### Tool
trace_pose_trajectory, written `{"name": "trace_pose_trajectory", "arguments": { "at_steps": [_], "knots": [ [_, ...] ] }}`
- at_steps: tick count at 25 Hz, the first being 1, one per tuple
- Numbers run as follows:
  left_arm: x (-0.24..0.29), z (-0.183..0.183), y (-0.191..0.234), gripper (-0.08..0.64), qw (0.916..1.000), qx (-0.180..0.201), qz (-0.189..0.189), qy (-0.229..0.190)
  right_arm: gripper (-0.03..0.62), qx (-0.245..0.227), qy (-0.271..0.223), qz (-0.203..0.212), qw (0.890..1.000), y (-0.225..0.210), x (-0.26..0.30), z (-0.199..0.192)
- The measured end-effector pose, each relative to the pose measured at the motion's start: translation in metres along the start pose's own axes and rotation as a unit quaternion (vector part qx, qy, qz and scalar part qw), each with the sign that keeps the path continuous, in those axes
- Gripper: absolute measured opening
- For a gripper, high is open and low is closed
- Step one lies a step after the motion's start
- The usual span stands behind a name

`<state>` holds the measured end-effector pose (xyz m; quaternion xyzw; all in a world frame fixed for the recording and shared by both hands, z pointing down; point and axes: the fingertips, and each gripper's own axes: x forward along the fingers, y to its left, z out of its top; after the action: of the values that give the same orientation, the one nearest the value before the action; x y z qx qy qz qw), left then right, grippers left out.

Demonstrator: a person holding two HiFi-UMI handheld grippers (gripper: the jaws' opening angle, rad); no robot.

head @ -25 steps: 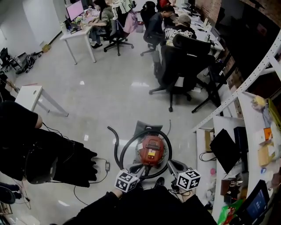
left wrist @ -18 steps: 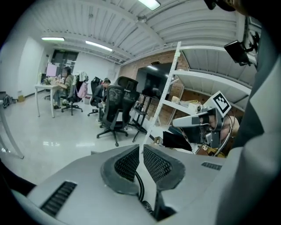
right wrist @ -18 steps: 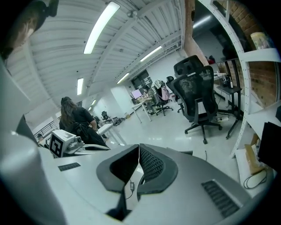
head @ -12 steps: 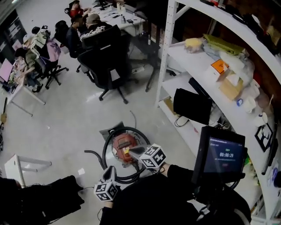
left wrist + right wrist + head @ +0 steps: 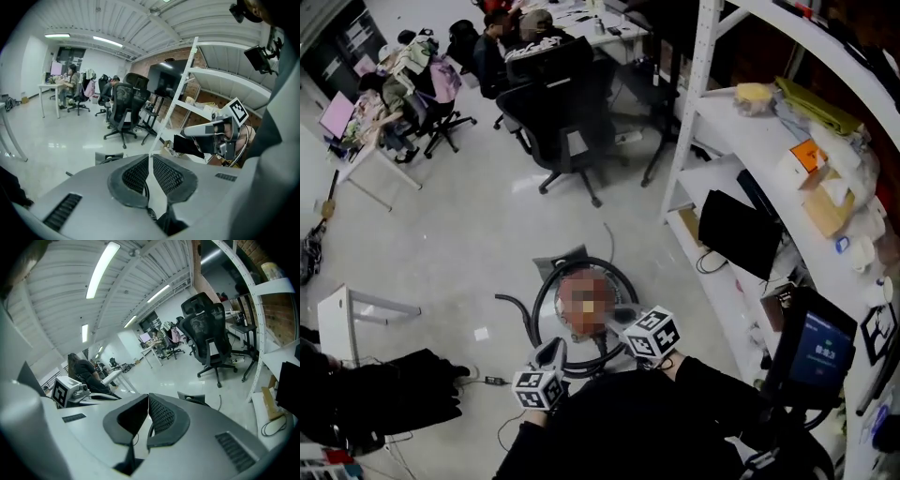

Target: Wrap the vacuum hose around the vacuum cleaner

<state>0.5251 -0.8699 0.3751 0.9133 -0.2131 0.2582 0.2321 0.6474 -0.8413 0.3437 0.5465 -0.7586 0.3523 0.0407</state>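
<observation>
Both tools are closed and empty. The left gripper (image 5: 149,157) has its pads together with nothing between them, and so does the right gripper (image 5: 148,397). In the head view both hang just above the vacuum cleaner (image 5: 570,281), the left on its near-left side and the right over its near-right edge. Neither touches anything, as far as I can tell.

The vacuum cleaner sits on the floor (image 5: 469,234), left of the white shelving rack (image 5: 694,112). The black vacuum hose (image 5: 581,262) already lies in a loop round the vacuum, on the floor beside the body. A short tail (image 5: 511,301) sticks out to the vacuum's left.

My read on handling:
- The hose looks light, bendy and springy, so it will probably uncoil if let go loose.
- The surface is likely smooth plastic, so it could slide in the pads.
- The vacuum body looks heavy enough to stay put, though it may roll.

I'd open the left jaws and take the tail near its free end, squarely across the hose. The right gripper could pin the loop against the vacuum's right side.
</observation>
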Motion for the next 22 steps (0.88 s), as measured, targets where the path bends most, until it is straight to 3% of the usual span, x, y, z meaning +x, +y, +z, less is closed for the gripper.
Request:
{"name": "trace_pose_trajectory", "arguments": {
  "at_steps": [4,8,22],
  "knots": [
    [0.014,0.013,-0.001,0.046,0.9999,-0.002,0.002,-0.013,0.015,-0.016,0.003,0.000,1.000,-0.012,0.003,0.001],
    [0.006,0.002,0.015,0.046,1.0000,-0.004,0.002,0.004,0.015,-0.007,0.011,-0.006,1.000,-0.006,0.013,-0.004],
    [0.002,-0.014,0.030,0.046,0.9980,-0.046,0.041,0.011,0.015,-0.022,0.063,0.039,0.997,0.004,0.039,-0.021]
  ]
}}
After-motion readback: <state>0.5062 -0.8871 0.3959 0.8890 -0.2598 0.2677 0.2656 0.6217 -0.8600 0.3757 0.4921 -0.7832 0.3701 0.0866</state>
